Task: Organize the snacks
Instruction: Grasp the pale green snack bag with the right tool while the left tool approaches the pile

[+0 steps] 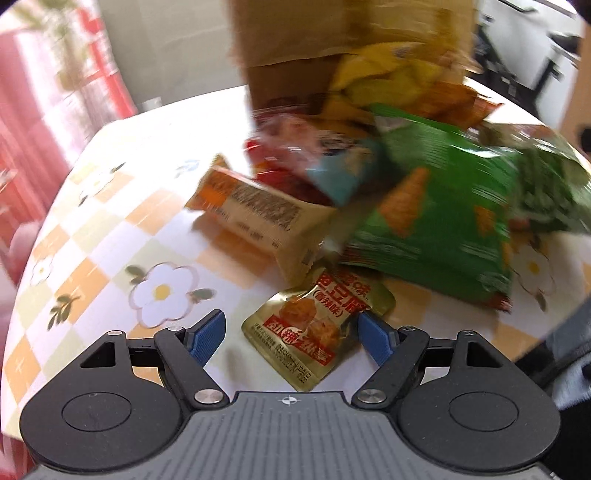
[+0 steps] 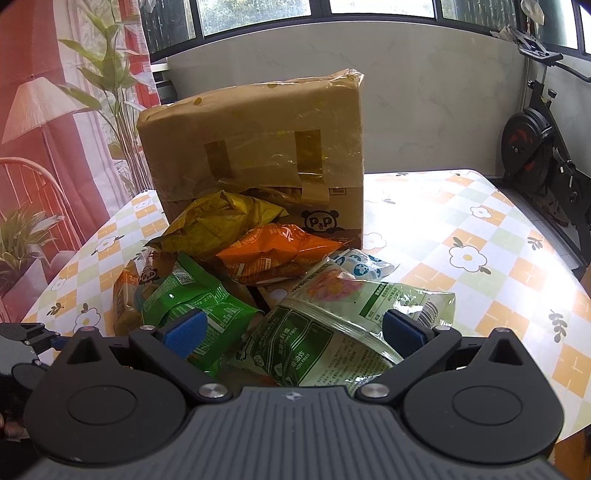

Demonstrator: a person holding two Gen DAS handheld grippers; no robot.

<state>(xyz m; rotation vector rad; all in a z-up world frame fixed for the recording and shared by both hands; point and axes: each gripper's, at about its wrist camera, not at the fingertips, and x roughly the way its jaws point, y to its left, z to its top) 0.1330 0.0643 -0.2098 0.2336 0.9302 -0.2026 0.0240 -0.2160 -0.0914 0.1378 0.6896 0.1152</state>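
Sorting barely begun: snacks [image 2: 258, 254] lie heaped on the desk [image 2: 480, 236] before the box [image 2: 255, 147]; left hand-held gripper [image 1: 291, 332] spread around a gold sachet [image 1: 314, 328], right hand-held gripper [image 2: 295, 332] spread over green packets [image 2: 325, 332], neither pinching.

1. The left wrist camera sits just behind its hand-held gripper [image 1: 291, 338], tilted steeply down and close over the desk [image 1: 110, 229]; the picture is motion-blurred.
2. Nearest its lens lies a small gold sachet [image 1: 314, 328], with the snack pile beyond.
3. The right wrist camera rides behind its own hand-held gripper [image 2: 293, 332], angled down more gently, facing the windows [image 2: 255, 14].
4. Both views share the cardboard box [image 2: 255, 147], the green bag [image 1: 436, 221] and the flowered desk covering.
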